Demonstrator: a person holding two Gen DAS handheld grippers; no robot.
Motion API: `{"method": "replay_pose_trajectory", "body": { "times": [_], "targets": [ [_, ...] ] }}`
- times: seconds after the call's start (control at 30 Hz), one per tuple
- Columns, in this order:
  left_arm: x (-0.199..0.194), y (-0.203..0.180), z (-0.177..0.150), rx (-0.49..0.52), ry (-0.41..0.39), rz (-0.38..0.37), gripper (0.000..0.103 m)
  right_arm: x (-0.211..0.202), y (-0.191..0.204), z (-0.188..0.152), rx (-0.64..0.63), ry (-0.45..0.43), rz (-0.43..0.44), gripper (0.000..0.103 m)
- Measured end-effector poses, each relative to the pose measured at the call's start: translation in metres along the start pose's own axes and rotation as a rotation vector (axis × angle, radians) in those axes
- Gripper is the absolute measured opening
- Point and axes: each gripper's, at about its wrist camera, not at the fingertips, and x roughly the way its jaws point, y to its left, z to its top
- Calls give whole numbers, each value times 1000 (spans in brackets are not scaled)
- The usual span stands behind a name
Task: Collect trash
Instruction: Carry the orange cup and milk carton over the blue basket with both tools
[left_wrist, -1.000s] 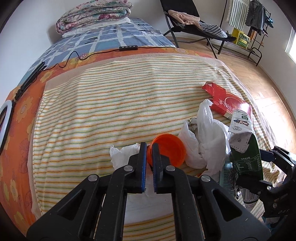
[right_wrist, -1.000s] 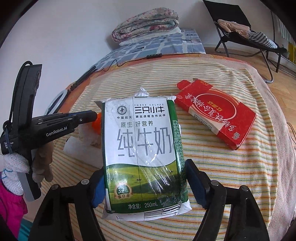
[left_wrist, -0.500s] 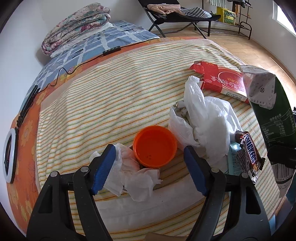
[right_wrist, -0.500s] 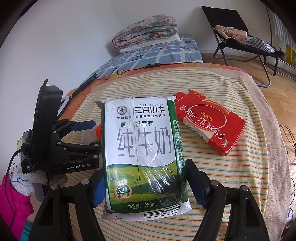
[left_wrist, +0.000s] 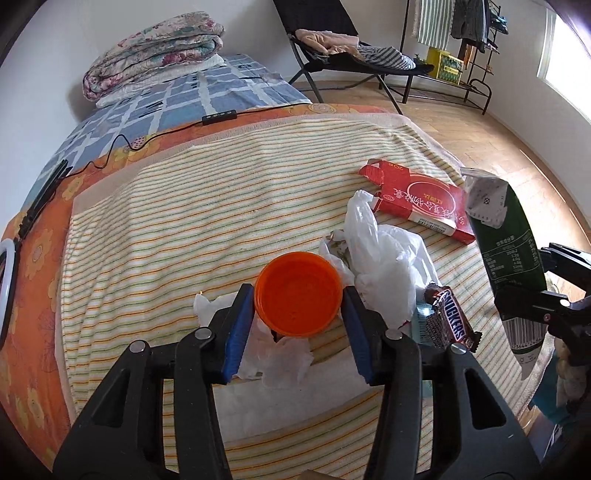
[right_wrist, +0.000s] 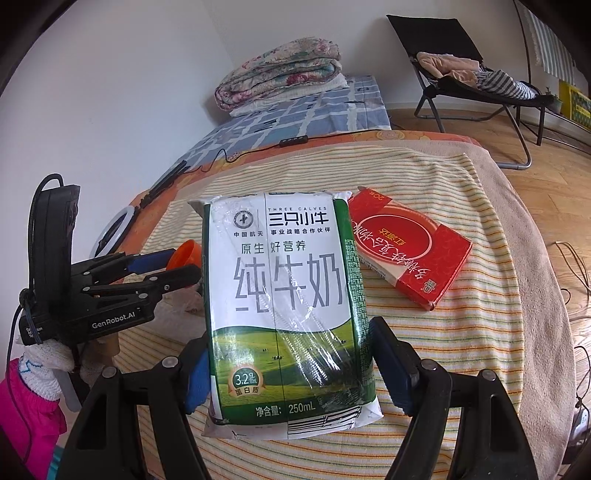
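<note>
Left gripper (left_wrist: 297, 314) spread around orange lid (left_wrist: 298, 294) on bed (left_wrist: 184, 229), not yet clamping; right gripper (right_wrist: 284, 363) clamping milk carton (right_wrist: 286, 306) aloft, clear for disposal.

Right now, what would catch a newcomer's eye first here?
The green-and-white milk carton, held upright in the right gripper, fills that view. Next, the bright orange cup sits between the left gripper's open fingers, on the striped cloth.
</note>
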Motion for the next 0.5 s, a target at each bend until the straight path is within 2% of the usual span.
{"method": "replay_pose_trajectory", "body": {
  "times": [0.2, 0.5],
  "targets": [
    [-39, 0, -5, 3, -55, -43, 49, -11, 0, -5, 7, -20, 8, 78],
    [-61, 4, -33, 14, -30, -30, 49, -22, 9, -13, 2, -27, 25, 78]
  ]
}}
